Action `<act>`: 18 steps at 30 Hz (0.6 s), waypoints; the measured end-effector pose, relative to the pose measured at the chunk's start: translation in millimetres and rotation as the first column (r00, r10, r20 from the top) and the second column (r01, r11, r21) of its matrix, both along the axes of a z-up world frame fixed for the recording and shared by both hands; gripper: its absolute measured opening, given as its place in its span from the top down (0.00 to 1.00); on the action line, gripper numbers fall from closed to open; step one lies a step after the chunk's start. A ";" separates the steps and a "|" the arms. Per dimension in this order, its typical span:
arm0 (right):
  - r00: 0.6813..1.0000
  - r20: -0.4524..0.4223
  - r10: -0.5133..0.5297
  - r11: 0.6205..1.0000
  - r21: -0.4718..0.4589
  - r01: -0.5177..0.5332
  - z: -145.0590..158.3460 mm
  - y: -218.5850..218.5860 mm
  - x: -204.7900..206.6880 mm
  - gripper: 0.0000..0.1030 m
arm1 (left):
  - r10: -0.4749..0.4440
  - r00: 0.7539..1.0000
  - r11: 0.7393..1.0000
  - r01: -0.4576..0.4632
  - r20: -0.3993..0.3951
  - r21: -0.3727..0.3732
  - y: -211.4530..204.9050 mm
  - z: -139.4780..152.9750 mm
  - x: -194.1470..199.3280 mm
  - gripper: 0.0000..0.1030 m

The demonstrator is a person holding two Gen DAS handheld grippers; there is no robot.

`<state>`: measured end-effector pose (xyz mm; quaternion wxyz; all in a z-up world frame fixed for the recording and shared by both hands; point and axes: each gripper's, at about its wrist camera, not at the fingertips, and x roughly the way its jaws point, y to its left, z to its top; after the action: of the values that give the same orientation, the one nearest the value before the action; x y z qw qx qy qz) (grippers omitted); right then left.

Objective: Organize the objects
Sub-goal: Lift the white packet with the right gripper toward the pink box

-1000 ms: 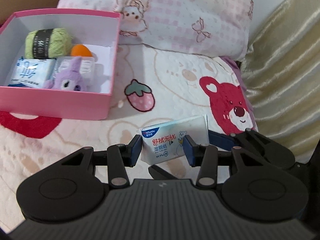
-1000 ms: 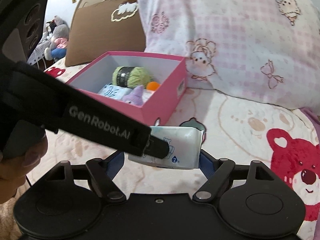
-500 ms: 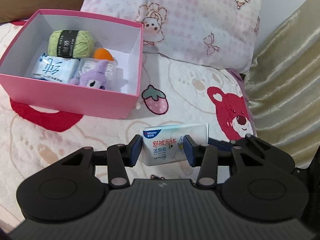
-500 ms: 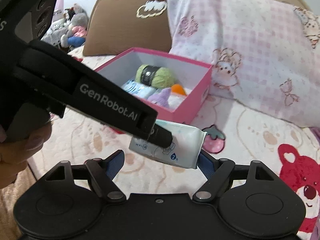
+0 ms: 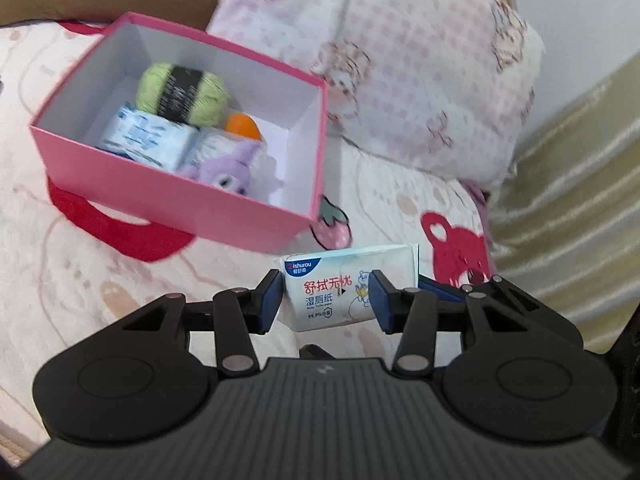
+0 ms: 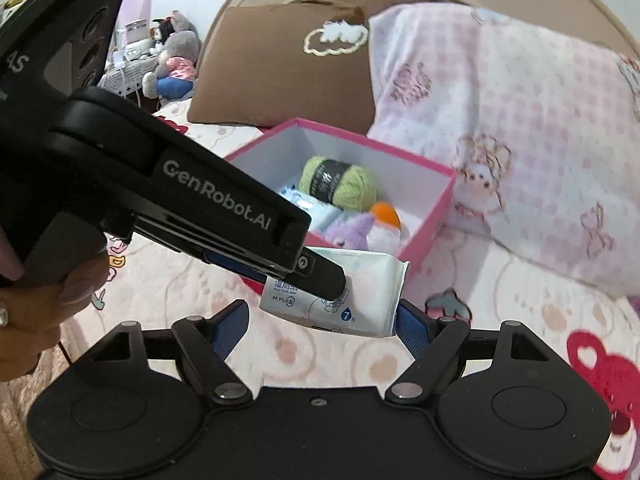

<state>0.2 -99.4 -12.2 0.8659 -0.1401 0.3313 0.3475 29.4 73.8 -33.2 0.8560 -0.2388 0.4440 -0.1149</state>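
A white and blue wet-wipe pack (image 5: pixel 332 292) hangs above the bedspread, and my left gripper (image 5: pixel 326 294) is shut on it, pads pressing its two sides. In the right wrist view the same pack (image 6: pixel 360 300) lies between the fingers of my right gripper (image 6: pixel 320 320), which stands open; its left pad is clear of the pack, its right pad is at the pack's end. The left gripper (image 6: pixel 332 280) reaches in from the left there. Just beyond stands the open pink box (image 5: pixel 176 192) with green yarn (image 5: pixel 182 94), a tissue pack (image 5: pixel 144 138), an orange object (image 5: pixel 242 128) and a purple plush (image 5: pixel 232 168).
A pink checked pillow (image 5: pixel 400 60) lies behind the box, with a brown pillow (image 6: pixel 280 60) to its left. Beige ribbed fabric (image 5: pixel 560 180) bounds the bed on the right. A person's hand (image 6: pixel 36 312) holds the left gripper. Stuffed toys (image 6: pixel 172 60) sit far back.
Both grippers have risen and moved towards the pink box with the pack between them. The views have rolled, so the box now looks tilted. The left gripper's hold on the pack is unchanged.
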 end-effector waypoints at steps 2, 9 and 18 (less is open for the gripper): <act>1.000 0.021 0.018 1.000 0.000 -0.018 2.0 7.6 -0.1 0.20 | 0.019 1.000 1.000 -0.019 0.016 0.008 6.4 3.9 -1.2 0.56; 0.998 0.018 0.054 0.998 0.013 -0.055 17.6 24.5 13.3 0.21 | 0.047 0.998 0.997 -0.050 0.047 0.056 26.8 16.4 1.5 0.57; 0.995 -0.027 0.097 0.993 0.070 -0.095 38.9 35.2 43.4 0.21 | -0.027 0.995 0.988 0.012 0.099 0.155 44.2 36.9 21.0 0.55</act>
<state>43.6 -64.2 26.7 0.8473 -0.1208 0.3254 0.4019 50.4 118.0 3.7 0.8921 -0.1613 0.4100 -0.1004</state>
